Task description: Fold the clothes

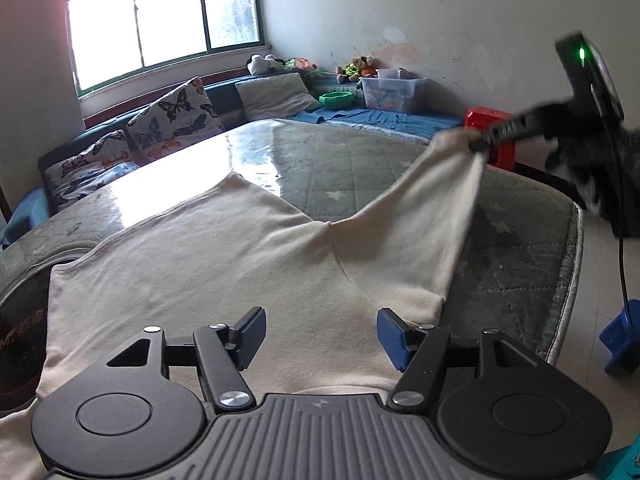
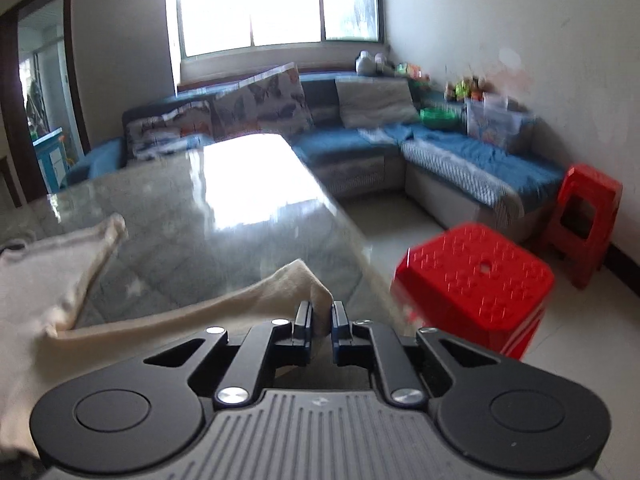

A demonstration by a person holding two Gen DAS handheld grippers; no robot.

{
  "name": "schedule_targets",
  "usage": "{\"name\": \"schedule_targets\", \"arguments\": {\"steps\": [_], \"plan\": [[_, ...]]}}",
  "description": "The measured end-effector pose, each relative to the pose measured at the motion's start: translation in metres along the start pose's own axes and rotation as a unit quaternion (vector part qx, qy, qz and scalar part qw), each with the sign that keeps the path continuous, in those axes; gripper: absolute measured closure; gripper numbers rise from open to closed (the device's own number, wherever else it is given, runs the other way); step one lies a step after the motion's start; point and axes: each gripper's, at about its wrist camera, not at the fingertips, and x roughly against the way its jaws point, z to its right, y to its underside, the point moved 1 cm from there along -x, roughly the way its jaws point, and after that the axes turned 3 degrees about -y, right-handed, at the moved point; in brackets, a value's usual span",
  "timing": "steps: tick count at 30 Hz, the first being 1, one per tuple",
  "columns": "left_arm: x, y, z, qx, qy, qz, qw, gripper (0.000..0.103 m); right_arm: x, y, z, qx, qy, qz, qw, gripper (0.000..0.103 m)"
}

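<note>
Currently: cream shirt (image 1: 208,264) spread flat on tabletop (image 1: 360,176), body unfolded. Right hand-held gripper (image 2: 321,312) clamped on sleeve (image 2: 288,284), lifted off tabletop toward red stool (image 2: 476,276). Left hand-held gripper (image 1: 320,336) jaws apart, empty, over shirt hem. Most folding remains.

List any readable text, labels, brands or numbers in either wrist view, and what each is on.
No text can be read in full.
Red lettering on the dark round surface at the table's near left edge: cut off by the frame, unreadable.
Small emblem on the left gripper body: a logo mark, no letters.
Printed pictures on the clear storage box on the sofa: too small to read any words.
Right wrist view: motion-blurred, nothing legible.
</note>
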Motion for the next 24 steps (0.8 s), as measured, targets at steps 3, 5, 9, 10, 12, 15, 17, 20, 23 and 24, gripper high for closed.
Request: {"name": "schedule_targets", "arguments": {"steps": [3, 5, 9, 10, 12, 15, 17, 20, 23, 24], "plan": [[-0.003, 0.001, 0.003, -0.002, 0.002, -0.002, 1.0000, 0.038, 0.002, -0.008, -0.003, 0.007, -0.007, 0.010, 1.000, 0.095], [-0.005, 0.002, 0.005, -0.003, 0.002, -0.004, 1.0000, 0.038, -0.002, -0.005, -0.005, 0.008, -0.011, 0.004, 1.000, 0.095], [-0.004, 0.000, 0.004, -0.002, 0.002, -0.004, 1.0000, 0.038, -0.003, -0.003, -0.009, 0.007, -0.017, -0.001, 1.000, 0.095], [-0.003, 0.000, 0.003, -0.001, 0.002, -0.003, 1.0000, 0.038, 0.002, -0.006, -0.010, 0.008, -0.020, 0.005, 1.000, 0.095], [-0.002, -0.002, 0.003, 0.002, 0.002, 0.001, 1.0000, 0.037, 0.012, -0.015, -0.013, 0.012, -0.028, 0.017, 0.999, 0.095], [0.002, -0.003, -0.001, 0.013, 0.000, 0.008, 0.9999, 0.037, 0.027, -0.032, -0.024, 0.027, -0.045, 0.031, 0.998, 0.095], [0.005, -0.004, -0.004, 0.020, -0.003, 0.013, 0.9997, 0.037, 0.037, -0.039, -0.035, 0.045, -0.058, 0.039, 0.997, 0.095], [0.014, -0.004, -0.015, 0.033, -0.012, 0.023, 0.9991, 0.036, 0.053, -0.050, -0.059, 0.070, -0.084, 0.047, 0.993, 0.095], [0.022, -0.003, -0.029, 0.047, -0.025, 0.033, 0.9980, 0.035, 0.066, -0.062, -0.090, 0.102, -0.111, 0.055, 0.987, 0.095], [0.025, -0.002, -0.035, 0.053, -0.030, 0.036, 0.9975, 0.035, 0.070, -0.064, -0.102, 0.113, -0.121, 0.055, 0.985, 0.095]]}}
